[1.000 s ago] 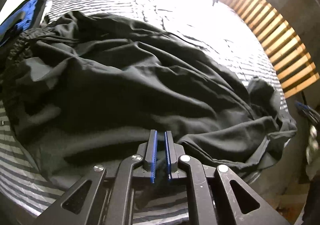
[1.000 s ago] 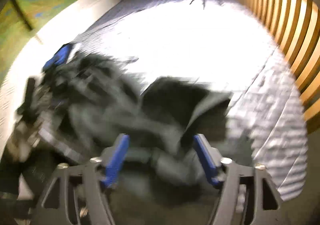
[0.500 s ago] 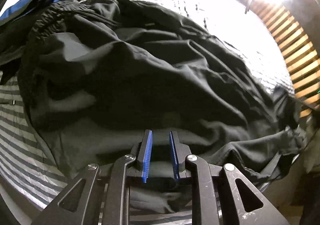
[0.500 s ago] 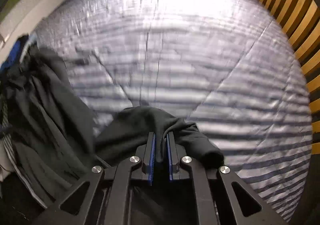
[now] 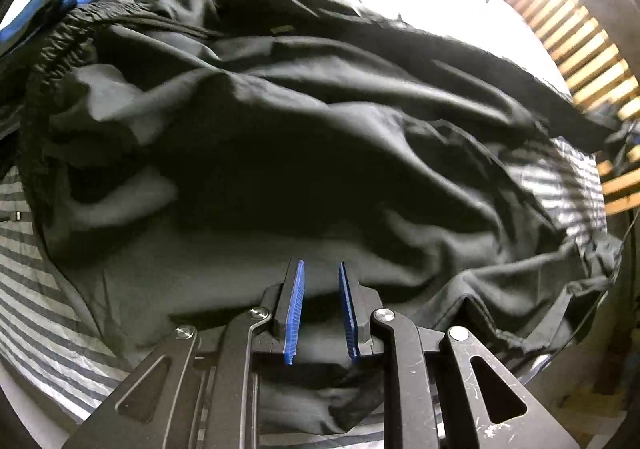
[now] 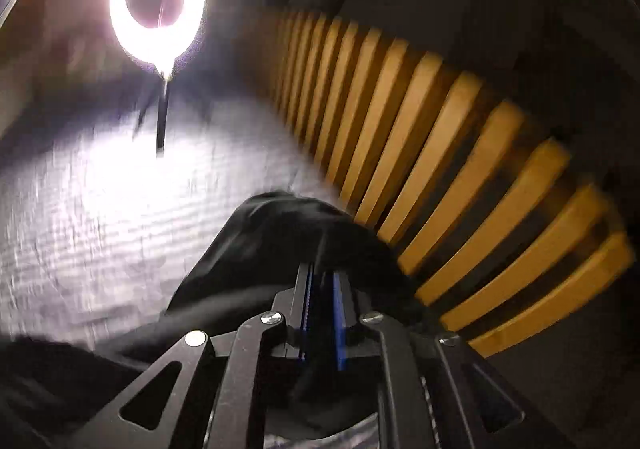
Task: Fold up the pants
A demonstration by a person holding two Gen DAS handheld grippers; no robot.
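- While the pants lie crumpled across the striped bed cover, no clean fold shows yet; the task is judged to be at its early, spreading-out stage
- Left tongs: the blue pads stand a little apart over the near edge of the pants; cloth lies under and between them, but the pads are not seen pressing on it
- Right tongs: nearly closed and easing open slightly, with a bunch of the dark cloth pinched between the pads; that end of the pants is held up beside the wooden slats, away from the main heap
- Elastic waistband: bunched at the far left of the pants, not squared
- Remaining, by judgement: draw legs straight, lay them together, flatten, then fold
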